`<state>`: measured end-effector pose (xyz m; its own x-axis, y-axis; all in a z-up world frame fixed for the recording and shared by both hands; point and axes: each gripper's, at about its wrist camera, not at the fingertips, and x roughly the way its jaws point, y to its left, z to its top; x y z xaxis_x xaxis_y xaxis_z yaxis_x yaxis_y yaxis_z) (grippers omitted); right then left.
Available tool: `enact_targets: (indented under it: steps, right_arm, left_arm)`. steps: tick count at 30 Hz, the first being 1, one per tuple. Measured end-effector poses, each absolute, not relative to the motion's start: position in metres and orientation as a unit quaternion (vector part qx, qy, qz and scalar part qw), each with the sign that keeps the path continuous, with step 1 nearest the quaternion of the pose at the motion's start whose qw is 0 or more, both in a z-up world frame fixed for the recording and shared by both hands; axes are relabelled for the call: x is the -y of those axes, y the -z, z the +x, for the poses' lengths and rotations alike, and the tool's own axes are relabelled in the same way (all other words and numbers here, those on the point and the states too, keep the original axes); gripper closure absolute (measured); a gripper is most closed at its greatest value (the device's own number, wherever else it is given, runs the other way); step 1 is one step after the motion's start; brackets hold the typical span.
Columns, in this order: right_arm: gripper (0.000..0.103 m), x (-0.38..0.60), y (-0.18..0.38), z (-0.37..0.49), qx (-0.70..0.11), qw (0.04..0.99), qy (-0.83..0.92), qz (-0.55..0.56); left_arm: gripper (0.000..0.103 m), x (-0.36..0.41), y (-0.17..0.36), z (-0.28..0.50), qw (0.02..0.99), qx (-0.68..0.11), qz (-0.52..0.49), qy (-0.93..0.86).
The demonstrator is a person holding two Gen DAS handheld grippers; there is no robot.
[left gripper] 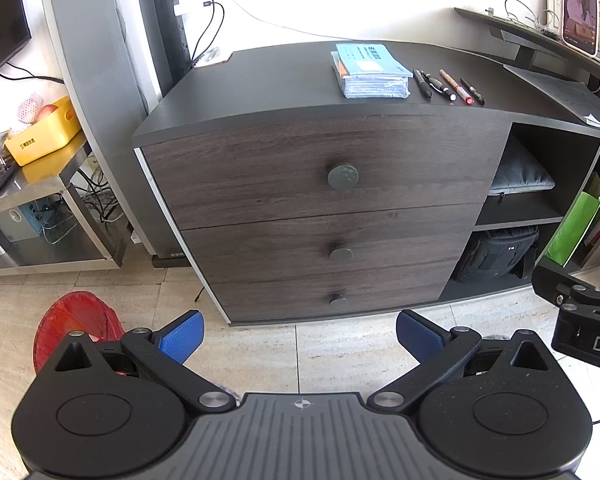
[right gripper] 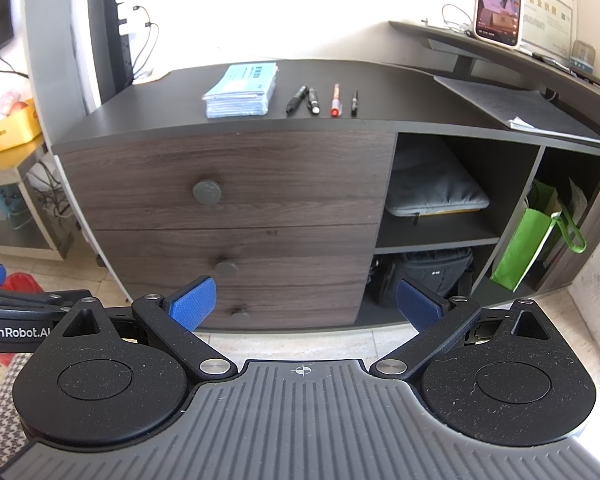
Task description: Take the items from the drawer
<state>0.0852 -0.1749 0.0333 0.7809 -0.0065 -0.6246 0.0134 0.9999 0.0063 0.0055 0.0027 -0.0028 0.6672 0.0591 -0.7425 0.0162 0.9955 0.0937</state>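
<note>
A dark wood cabinet has three shut drawers, each with a round grey knob: top drawer (left gripper: 308,160) (right gripper: 228,180) with knob (left gripper: 342,176) (right gripper: 207,191), middle knob (left gripper: 340,255) (right gripper: 225,268), bottom knob (left gripper: 338,301) (right gripper: 240,312). On the cabinet top lie a blue stack of booklets (left gripper: 370,72) (right gripper: 240,90) and several pens (left gripper: 448,86) (right gripper: 324,100). My left gripper (left gripper: 300,338) is open and empty, well back from the drawers above the floor. My right gripper (right gripper: 305,304) is open and empty too, level with the bottom drawer.
Open shelves right of the drawers hold a grey sleeve (right gripper: 432,192), a black bag (right gripper: 424,276) and a green bag (right gripper: 524,248). A red bin (left gripper: 76,328) stands on the floor at left, by a steel table with a yellow box (left gripper: 44,132). A phone (right gripper: 498,2) stands on the desk.
</note>
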Motion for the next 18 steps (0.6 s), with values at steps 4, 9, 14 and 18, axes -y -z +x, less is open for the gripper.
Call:
enact_targets:
  steps: [4, 9, 14, 18]
  right_arm:
    - [0.003, 0.176, -0.032, 0.086, -0.333, 0.943, 0.009, 0.007]
    - [0.003, 0.182, -0.03, 0.09, -0.339, 0.94, 0.018, 0.019]
    - [0.003, 0.188, -0.027, 0.094, -0.345, 0.938, 0.026, 0.03]
    - [0.003, 0.196, -0.025, 0.102, -0.362, 0.93, 0.033, 0.051]
  left_arm:
    - [0.001, -0.001, 0.006, 0.006, 0.91, -0.413, 0.047, -0.007]
    - [0.001, -0.005, 0.01, 0.013, 0.905, -0.424, 0.04, 0.004]
    - [0.001, -0.008, 0.016, 0.019, 0.902, -0.43, 0.034, 0.016]
    - [0.001, -0.013, 0.015, 0.029, 0.902, -0.43, 0.028, 0.019]
